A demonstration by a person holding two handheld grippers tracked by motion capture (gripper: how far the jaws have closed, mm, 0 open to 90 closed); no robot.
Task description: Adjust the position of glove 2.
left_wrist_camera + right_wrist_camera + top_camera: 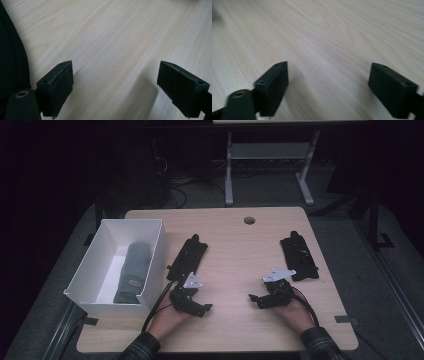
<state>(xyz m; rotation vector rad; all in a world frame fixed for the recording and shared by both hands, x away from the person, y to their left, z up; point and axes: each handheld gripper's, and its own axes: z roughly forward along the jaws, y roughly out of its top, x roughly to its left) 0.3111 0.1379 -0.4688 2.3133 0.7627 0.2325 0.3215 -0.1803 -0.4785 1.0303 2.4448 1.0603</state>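
My left claw (200,309) and my right claw (256,299) both rest low over the bare worktop (235,245), near my edge, and both are spread with nothing between the jaws. The things closest to them are two black holders: one (187,256) just beyond the left claw, beside the white box (102,292), and the other (299,257) beyond the right claw, near the right edge.

I think the risk is at the left side. The left holder lies very close to the box wall, so if I push the claw forward carelessly, it could shove the holder against the box or move the box itself. The cable (157,302) also trails beside the box and could catch its corner.

The high view shows me the box with a grey rolled cloth (134,272) inside, and both holders. The gripper views give only wood grain between the pads (58,87), with a dark edge at the left.
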